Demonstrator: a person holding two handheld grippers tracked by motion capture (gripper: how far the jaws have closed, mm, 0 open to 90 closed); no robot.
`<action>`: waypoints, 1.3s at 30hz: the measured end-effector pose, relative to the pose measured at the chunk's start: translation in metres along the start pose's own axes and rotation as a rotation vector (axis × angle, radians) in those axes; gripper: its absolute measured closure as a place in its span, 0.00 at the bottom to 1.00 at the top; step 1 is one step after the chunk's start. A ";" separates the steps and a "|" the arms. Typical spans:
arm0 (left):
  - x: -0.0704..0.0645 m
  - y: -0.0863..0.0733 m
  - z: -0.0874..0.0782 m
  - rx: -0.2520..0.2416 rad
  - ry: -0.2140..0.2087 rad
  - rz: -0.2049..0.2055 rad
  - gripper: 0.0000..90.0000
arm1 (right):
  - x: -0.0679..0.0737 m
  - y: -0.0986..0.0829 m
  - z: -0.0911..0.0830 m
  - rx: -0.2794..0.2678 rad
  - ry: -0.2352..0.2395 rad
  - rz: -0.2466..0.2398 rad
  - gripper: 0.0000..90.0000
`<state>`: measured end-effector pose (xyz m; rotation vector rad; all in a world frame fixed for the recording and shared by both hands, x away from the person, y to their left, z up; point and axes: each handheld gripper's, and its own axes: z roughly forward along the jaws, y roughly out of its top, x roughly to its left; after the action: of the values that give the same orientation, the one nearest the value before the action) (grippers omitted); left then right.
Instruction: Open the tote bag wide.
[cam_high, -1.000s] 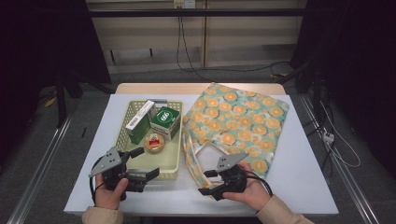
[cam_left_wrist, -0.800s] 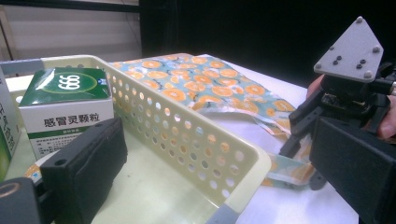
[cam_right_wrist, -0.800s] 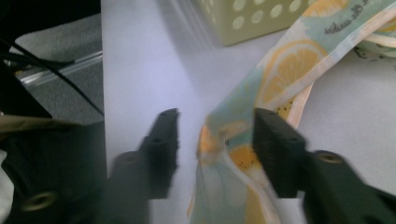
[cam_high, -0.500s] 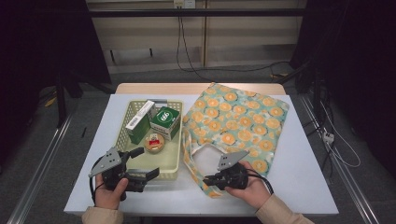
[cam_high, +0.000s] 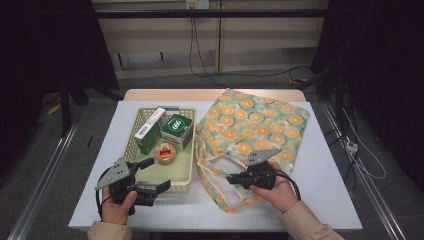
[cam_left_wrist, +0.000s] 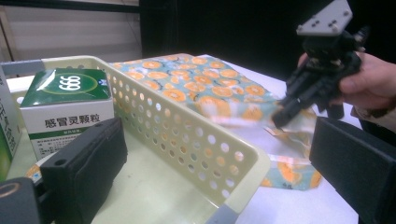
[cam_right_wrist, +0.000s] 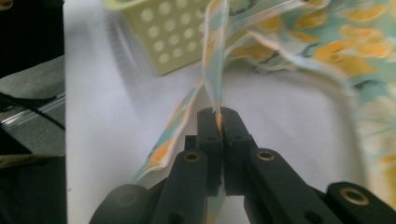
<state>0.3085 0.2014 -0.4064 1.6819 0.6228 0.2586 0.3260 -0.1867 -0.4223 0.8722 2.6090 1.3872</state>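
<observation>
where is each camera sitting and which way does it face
High view: above the person's side, looking forward and down at the table, basket and bag; both hands show.
Left gripper view: on the left gripper, looking across the basket corner at the right gripper.
Right gripper view: on the right gripper, looking at the bag strap it pinches.
All share the basket and bag.

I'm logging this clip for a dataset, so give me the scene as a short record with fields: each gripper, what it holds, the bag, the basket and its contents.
left gripper: open, jaws astride the basket's near right corner, holding nothing
right gripper: shut on the bag handle, strap pinched between the jaws
bag: orange-patterned fabric, lying flat on the table, right of the basket
basket: pale perforated plastic, left of the bag
basket contents: green box, taller white-green box, small round tin
</observation>
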 end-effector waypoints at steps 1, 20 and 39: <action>0.000 0.000 0.000 0.002 -0.002 0.001 0.04 | -0.004 0.002 -0.003 -0.009 -0.011 0.005 0.99; 0.002 -0.001 -0.001 0.005 0.001 -0.002 0.04 | -0.106 0.030 -0.034 -0.047 -0.197 0.148 0.99; 0.006 -0.003 -0.002 0.009 0.007 -0.013 0.04 | -0.184 0.009 -0.030 -0.025 -0.331 0.309 0.99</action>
<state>0.3115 0.2062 -0.4098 1.6854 0.6404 0.2529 0.4747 -0.2978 -0.4351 1.4131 2.2747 1.2026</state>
